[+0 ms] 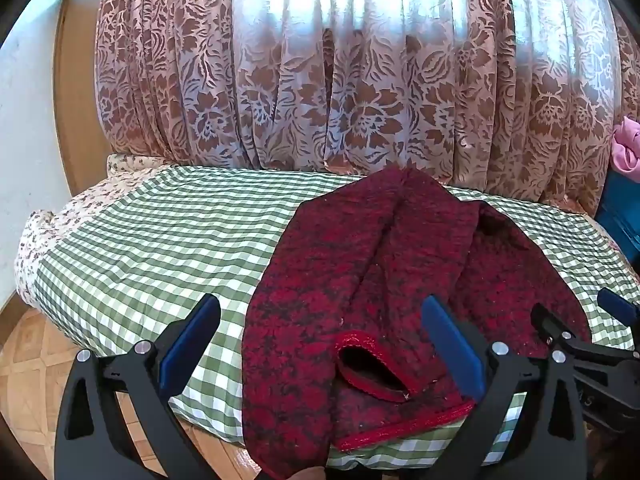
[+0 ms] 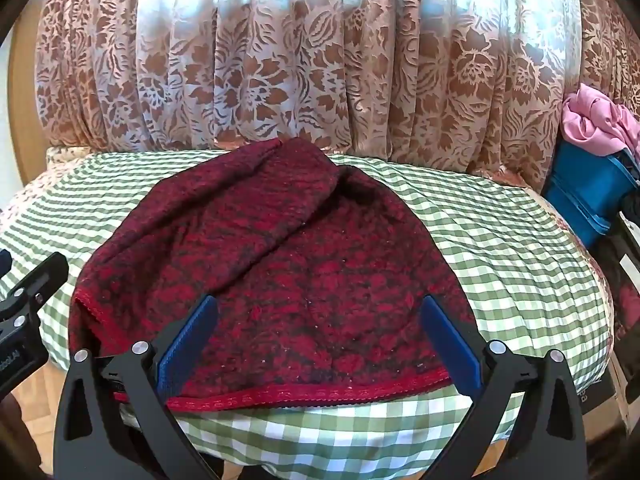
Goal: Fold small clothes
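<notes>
A dark red knitted garment [image 1: 360, 280] with a bright red hem lies spread on a green-and-white checked bed cover [image 1: 160, 240]. A sleeve with its cuff [image 1: 372, 368] is folded across the front of the garment. My left gripper [image 1: 320, 320] hovers open above the garment's near left part, nothing between its blue pads. In the right wrist view the garment [image 2: 280, 272] fills the middle, its hem [image 2: 312, 394] along the bed's near edge. My right gripper [image 2: 320, 320] stands open over that hem, holding nothing. The right gripper [image 1: 600, 340] also shows at the left view's right edge.
A brown floral curtain [image 2: 320, 60] hangs behind the bed. A blue bin [image 2: 588, 196] with a pink cloth [image 2: 600, 120] on top stands at the right. A tiled floor [image 1: 24, 380] lies to the left of the bed, with a wooden frame [image 1: 72, 100] beside the curtain.
</notes>
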The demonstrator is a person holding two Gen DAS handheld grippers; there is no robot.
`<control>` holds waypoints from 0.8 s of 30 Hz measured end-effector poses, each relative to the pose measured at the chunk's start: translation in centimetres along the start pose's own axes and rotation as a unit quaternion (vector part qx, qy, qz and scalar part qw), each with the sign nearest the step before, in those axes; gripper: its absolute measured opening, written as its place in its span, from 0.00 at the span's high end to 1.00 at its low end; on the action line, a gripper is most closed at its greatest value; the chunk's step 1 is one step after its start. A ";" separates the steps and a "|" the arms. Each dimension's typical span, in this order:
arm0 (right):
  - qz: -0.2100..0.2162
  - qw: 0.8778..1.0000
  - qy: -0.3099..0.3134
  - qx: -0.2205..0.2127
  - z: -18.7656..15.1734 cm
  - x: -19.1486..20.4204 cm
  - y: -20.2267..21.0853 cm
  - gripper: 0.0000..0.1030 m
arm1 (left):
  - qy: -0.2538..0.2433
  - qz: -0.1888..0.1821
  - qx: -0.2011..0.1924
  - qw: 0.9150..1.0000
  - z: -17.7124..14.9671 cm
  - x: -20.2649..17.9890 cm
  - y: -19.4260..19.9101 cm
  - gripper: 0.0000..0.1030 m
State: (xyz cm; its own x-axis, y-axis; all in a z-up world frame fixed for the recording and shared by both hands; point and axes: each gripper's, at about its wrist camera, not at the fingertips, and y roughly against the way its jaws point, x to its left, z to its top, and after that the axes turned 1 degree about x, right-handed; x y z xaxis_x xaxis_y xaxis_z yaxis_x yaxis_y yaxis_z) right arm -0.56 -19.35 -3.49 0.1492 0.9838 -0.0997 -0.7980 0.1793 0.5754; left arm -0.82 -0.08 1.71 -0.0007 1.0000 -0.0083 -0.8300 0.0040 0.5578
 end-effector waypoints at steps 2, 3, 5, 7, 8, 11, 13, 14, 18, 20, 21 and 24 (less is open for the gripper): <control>0.005 1.000 -0.002 -0.002 -0.7 -0.7 -0.3 0.03 | 0.000 -0.002 -0.001 1.000 0.1 0.0 0.0 0.02; 0.005 1.000 -0.001 -0.002 -0.8 -0.7 -0.3 0.03 | 0.000 -0.002 -0.002 1.000 0.1 0.0 0.1 0.02; 0.005 1.000 -0.002 -0.001 -0.7 -0.7 -0.3 0.03 | 0.000 -0.003 -0.004 1.000 0.1 0.0 0.2 0.02; 0.006 1.000 -0.003 -0.004 -0.8 -0.7 -0.3 0.03 | 0.000 -0.003 -0.005 1.000 0.1 0.0 0.2 0.02; 0.006 1.000 -0.003 -0.005 -0.8 -0.7 -0.2 0.03 | 0.000 -0.004 -0.005 1.000 0.0 0.1 0.2 0.02; 0.007 1.000 -0.005 -0.005 -0.8 -0.8 -0.1 0.03 | 0.000 -0.004 -0.006 1.000 -0.1 0.2 0.2 0.02; 0.009 1.000 -0.007 -0.003 -0.8 -0.7 0.0 0.03 | 0.000 -0.005 -0.006 1.000 -0.1 0.2 0.1 0.02; 0.009 1.000 -0.006 -0.003 -0.8 -0.8 0.0 0.03 | 0.001 -0.006 -0.007 1.000 -0.1 0.3 0.1 0.02; 0.011 1.000 -0.005 -0.004 -0.8 -0.7 0.0 0.03 | 0.002 -0.003 -0.007 1.000 -0.2 0.2 0.1 0.02; 0.013 1.000 -0.006 -0.003 -0.9 -0.6 0.1 0.03 | 0.001 -0.004 -0.007 1.000 -0.2 0.2 0.1 0.02; 0.012 1.000 -0.005 -0.003 -0.8 -0.6 0.1 0.03 | 0.000 -0.004 -0.007 1.000 -0.2 0.2 0.2 0.02; 0.016 1.000 -0.004 -0.002 -0.8 -0.5 0.0 0.03 | -0.001 -0.004 -0.009 1.000 -0.1 0.2 0.3 0.02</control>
State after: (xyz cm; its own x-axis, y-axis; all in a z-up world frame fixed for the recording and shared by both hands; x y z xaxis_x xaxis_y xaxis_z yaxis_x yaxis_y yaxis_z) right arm -1.12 -19.89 -4.13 0.1280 0.9889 -0.0754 -0.8043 0.1480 0.5755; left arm -1.19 0.12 1.79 0.0081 0.9999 -0.0108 -0.8396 0.0127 0.5430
